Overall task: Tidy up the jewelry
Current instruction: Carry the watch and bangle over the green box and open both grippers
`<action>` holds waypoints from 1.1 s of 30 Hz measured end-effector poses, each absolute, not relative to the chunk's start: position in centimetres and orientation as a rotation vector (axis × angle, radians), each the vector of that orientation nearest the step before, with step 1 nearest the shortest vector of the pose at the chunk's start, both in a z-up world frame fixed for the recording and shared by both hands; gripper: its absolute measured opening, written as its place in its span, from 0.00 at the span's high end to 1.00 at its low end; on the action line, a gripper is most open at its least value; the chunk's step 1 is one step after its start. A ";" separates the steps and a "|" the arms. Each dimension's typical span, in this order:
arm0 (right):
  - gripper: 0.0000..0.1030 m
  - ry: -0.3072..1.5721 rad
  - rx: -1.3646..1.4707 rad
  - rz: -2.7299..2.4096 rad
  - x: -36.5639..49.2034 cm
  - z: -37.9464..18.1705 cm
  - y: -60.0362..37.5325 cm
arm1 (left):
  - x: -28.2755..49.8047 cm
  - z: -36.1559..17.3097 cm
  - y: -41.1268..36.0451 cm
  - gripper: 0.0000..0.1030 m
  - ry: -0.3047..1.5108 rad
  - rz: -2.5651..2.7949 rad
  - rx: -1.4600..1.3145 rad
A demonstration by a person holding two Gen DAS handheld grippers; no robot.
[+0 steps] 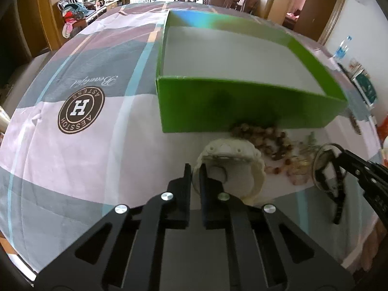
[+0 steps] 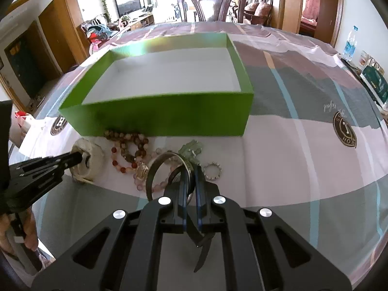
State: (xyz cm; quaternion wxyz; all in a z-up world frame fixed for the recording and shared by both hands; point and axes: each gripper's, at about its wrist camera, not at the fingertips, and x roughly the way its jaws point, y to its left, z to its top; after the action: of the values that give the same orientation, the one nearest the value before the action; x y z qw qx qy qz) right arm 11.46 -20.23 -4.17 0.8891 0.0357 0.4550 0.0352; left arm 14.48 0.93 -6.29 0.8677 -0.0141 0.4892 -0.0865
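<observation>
An open green box (image 1: pixel 218 104) with a white inside stands on the table; it also shows in the right wrist view (image 2: pixel 157 118). In front of it lies a pile of jewelry: bead bracelets (image 2: pixel 128 145), a green pendant (image 2: pixel 191 149), a small silver ring (image 2: pixel 213 169). My left gripper (image 1: pixel 195 169) is shut on the band of a cream-white watch (image 1: pixel 230 150), seen also in the right wrist view (image 2: pixel 89 160). My right gripper (image 2: pixel 190 172) is shut on a black-strapped watch (image 2: pixel 167 167), seen also in the left wrist view (image 1: pixel 325 169).
The table carries a pink, grey and blue striped cloth (image 1: pixel 72 157) with round brown logos (image 1: pixel 81 109). A wooden chair (image 2: pixel 211 2) stands at the far side. A water bottle (image 2: pixel 350 43) and boxes (image 2: pixel 374 82) sit at the right edge.
</observation>
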 end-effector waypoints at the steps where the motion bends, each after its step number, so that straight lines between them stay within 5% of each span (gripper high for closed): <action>1: 0.94 0.934 0.077 0.075 11.5 -3.8 -20.3 | 14.3 -5.8 0.9 0.93 1.007 -0.182 -0.028; 11: 0.94 0.652 0.040 0.054 13.1 3.6 -19.5 | 15.9 1.9 0.8 0.93 0.809 -0.168 -0.050; 21: 0.93 0.794 0.049 0.003 22.0 -0.5 -18.3 | 23.6 0.0 -1.8 0.87 0.883 -0.091 -0.039; 23: 0.85 0.814 0.062 0.013 22.2 -0.9 -18.4 | 23.4 -0.2 -1.5 0.69 0.884 -0.102 -0.058; 25: 0.66 0.810 0.078 0.011 21.5 -0.7 -19.0 | 22.7 0.1 -1.4 0.53 0.846 -0.073 -0.037; 26: 0.58 0.801 0.087 0.001 20.7 -0.3 -19.6 | 22.2 0.1 -1.2 0.50 0.837 -0.069 -0.028; 33: 0.57 0.847 0.182 0.042 14.3 -0.3 -22.9 | 16.4 -1.1 -0.8 0.50 0.864 -0.134 -0.015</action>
State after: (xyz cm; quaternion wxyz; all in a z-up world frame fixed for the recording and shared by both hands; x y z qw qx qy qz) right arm 14.27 -22.93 -0.27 0.9074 0.0882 0.4105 0.0202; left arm 16.38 -0.84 -1.08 0.9059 -0.0074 0.4183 -0.0650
